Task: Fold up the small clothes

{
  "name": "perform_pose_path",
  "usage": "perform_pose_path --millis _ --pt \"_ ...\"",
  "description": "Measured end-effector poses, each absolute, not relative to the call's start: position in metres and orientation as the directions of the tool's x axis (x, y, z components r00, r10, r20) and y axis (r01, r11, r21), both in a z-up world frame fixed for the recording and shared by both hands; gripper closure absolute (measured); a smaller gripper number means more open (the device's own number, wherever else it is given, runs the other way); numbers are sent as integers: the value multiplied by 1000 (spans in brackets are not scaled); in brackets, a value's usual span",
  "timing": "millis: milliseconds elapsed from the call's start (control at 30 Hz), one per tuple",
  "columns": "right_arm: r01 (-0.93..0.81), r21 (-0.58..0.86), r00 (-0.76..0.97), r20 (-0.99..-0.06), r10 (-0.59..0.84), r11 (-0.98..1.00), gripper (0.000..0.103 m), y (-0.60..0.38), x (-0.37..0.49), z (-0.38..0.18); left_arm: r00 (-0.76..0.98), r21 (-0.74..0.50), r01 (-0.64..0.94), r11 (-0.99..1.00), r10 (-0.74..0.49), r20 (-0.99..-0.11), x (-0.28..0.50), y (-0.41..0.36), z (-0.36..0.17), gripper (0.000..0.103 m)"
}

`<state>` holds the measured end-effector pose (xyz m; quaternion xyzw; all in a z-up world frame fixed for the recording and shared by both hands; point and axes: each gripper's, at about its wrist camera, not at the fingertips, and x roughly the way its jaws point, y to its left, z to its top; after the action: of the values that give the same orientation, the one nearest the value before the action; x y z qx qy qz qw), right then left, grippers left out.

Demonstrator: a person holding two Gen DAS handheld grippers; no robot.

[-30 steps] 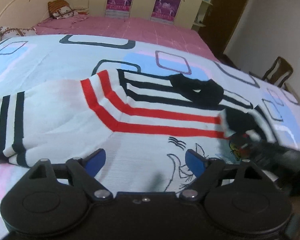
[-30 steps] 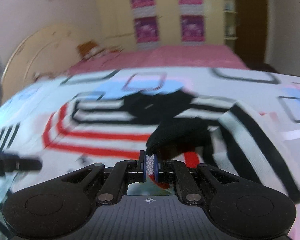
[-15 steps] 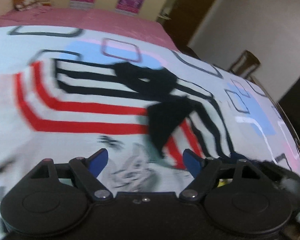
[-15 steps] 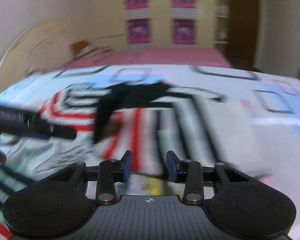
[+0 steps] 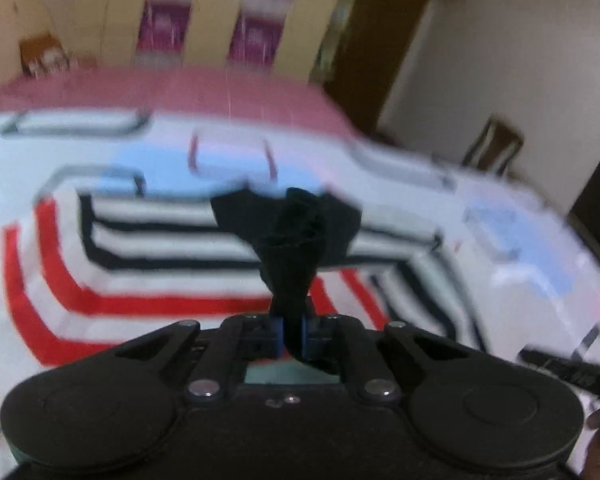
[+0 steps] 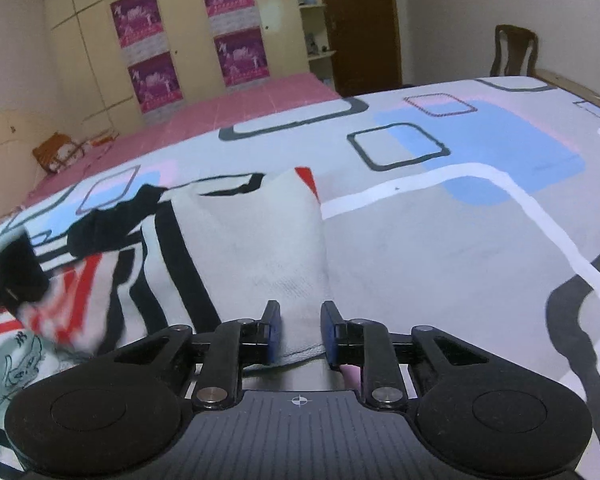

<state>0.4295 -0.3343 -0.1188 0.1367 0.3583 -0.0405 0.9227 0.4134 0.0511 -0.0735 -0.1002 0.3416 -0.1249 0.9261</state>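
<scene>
A small white sweater (image 5: 148, 288) with red and black stripes and a black collar lies on the patterned bedspread (image 6: 480, 240). My left gripper (image 5: 291, 334) is shut on a black cuff (image 5: 290, 268) of the sweater and holds it up over the chest. In the right wrist view the sweater's folded white side (image 6: 260, 248) runs toward my right gripper (image 6: 300, 332), which is open, its jaws on either side of the sweater's edge. The left gripper (image 6: 12, 276) shows blurred at the left of that view.
A pink sheet (image 6: 228, 112) covers the far part of the bed. Yellow wardrobes with purple posters (image 6: 236, 52) stand behind. A brown door (image 6: 360, 24) and a wooden chair (image 6: 514, 52) are at the far right.
My left gripper has shut on the black cuff that my right gripper held and then let go. My right gripper has opened and moved right to the sweater's side edge.
</scene>
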Motion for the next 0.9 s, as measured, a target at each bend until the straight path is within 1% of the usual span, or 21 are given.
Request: perform_pose_path --millis 67,100,200,267,300,333,367,400,433,467,500,533,567,600,633,667,700,733,800,833,900 --pt "152 221 731 -681 41 963 90 -332 432 -122 747 -271 129 954 -273 -607 403 58 -77 96" --pt "141 218 726 -686 49 966 90 -330 432 -124 747 -272 105 956 -257 -614 399 60 -84 95" --pt "120 197 716 -696 53 973 90 -328 425 -127 697 -284 54 957 -240 -676 398 62 -109 95" --pt "99 189 711 -700 63 977 90 -326 426 -127 700 -306 56 950 -256 -667 395 66 -112 91" --pt "92 189 711 -700 68 978 90 -327 426 -126 702 -314 51 948 -258 -664 396 68 -110 76" --pt "88 194 720 -691 72 977 90 -330 423 -123 710 -324 47 945 -260 -655 395 71 -107 54" --pt "87 205 734 -675 76 975 90 -333 423 -120 728 -318 32 948 -240 -642 394 75 -102 40" --pt "88 211 742 -666 77 973 89 -336 422 -117 748 -304 10 953 -209 -630 393 77 -98 19" --pt "94 215 748 -659 73 972 89 -339 424 -114 760 -300 -5 954 -192 -620 394 80 -97 20" --pt "98 222 754 -653 73 970 89 -343 427 -112 753 -318 -1 948 -209 -625 399 84 -97 26" --pt "96 234 756 -650 82 968 89 -345 431 -110 730 -334 2 942 -230 -644 406 86 -100 36" --pt "89 244 752 -652 96 966 89 -347 436 -110 704 -338 4 941 -243 -668 412 85 -103 40" --pt "80 249 748 -655 107 965 89 -347 440 -110 690 -323 11 946 -241 -683 419 84 -105 41" --pt "61 254 746 -654 125 965 90 -346 445 -111 690 -308 23 951 -238 -684 421 81 -104 48" --pt "42 251 742 -656 138 967 90 -343 449 -112 685 -299 30 954 -237 -689 424 81 -103 68" --pt "28 244 738 -659 144 969 90 -340 453 -113 686 -292 31 956 -233 -689 426 83 -102 86" --pt "16 239 735 -661 151 971 90 -336 455 -114 697 -304 26 952 -236 -677 422 88 -102 101" --pt "4 244 733 -661 163 970 90 -333 457 -115 719 -319 12 948 -230 -655 419 93 -100 101" --pt "-32 251 725 -660 196 967 90 -326 460 -116 753 -279 -8 960 -178 -633 411 98 -98 101" --pt "-57 245 720 -662 210 968 90 -322 462 -118 757 -275 -11 961 -172 -630 408 99 -100 101" --pt "-94 207 718 -663 211 974 90 -314 466 -120 724 -270 -11 963 -178 -666 411 98 -108 101"
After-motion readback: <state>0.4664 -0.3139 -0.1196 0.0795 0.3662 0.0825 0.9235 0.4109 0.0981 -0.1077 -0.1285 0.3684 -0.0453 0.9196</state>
